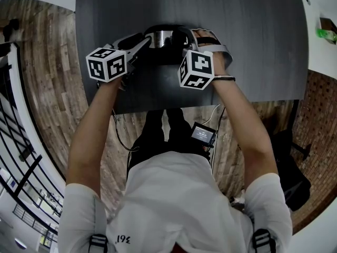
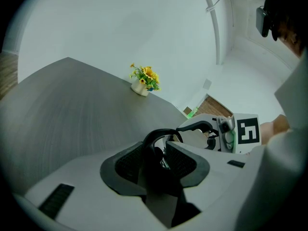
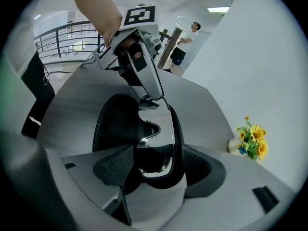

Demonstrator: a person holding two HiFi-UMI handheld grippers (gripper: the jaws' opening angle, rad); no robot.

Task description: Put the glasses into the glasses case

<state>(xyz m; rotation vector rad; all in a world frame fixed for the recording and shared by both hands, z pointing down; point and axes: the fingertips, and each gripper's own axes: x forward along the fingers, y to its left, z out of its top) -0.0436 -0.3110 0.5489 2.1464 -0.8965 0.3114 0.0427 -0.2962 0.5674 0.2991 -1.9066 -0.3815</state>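
At the near middle of the worktop (image 1: pixel 247 30), your left gripper (image 1: pixel 143 41) has its fingers drawn in narrow, clamped on the left end of the glasses (image 1: pixel 164 37). The glasses span between both grippers, over the open black glasses case (image 3: pixel 111 124). Your right gripper (image 1: pixel 189 40) grips their right end, fingers wide across the lens. A small pot of yellow flowers (image 3: pixel 251 142) stands well apart.

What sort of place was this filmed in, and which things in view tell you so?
Probably an open indoor hall, perhaps in an office or lab building. There is a dark table against a white wall, a wood-plank floor, and a metal railing with a person standing in the background.
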